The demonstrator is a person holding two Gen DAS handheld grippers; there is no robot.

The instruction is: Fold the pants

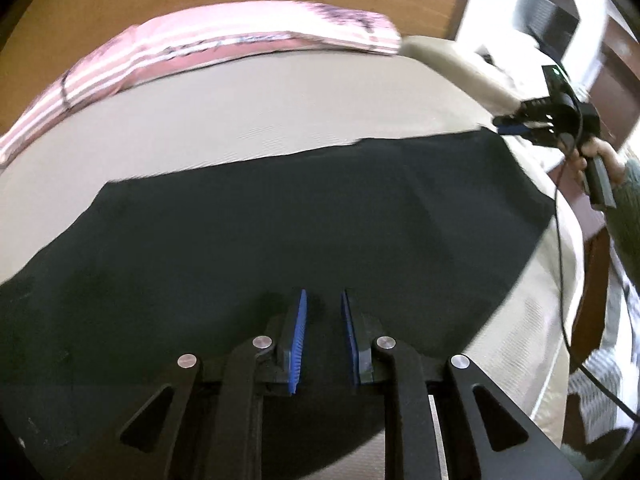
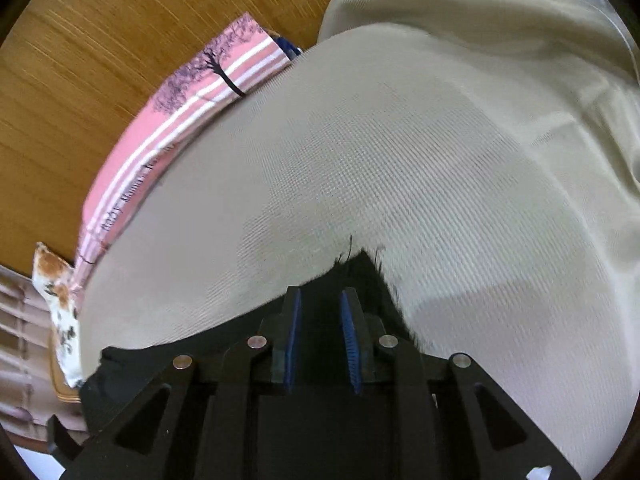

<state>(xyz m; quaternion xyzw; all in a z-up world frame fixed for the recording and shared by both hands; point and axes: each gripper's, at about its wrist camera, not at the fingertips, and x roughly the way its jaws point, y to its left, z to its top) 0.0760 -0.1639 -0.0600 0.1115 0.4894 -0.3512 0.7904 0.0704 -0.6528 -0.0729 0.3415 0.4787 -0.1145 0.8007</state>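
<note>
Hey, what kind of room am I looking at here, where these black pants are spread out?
Most likely a bedroom. The black pants lie on a bed covered with a beige sheet, a pink striped pillow lies along its far edge, and a wooden headboard or wall panel stands behind it.

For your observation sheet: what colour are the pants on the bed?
Black pants, plain with no pattern, seen best in the left wrist view.

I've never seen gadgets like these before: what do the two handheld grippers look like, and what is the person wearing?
Each gripper, left and right, is a black linkage frame with silver rivets and two flat fingers faced with ribbed blue pads. Seen from the left camera, the right gripper has a boxy black body with a small green light, a black handle and a thin black cable. The sleeve is grey-green knit.
</note>
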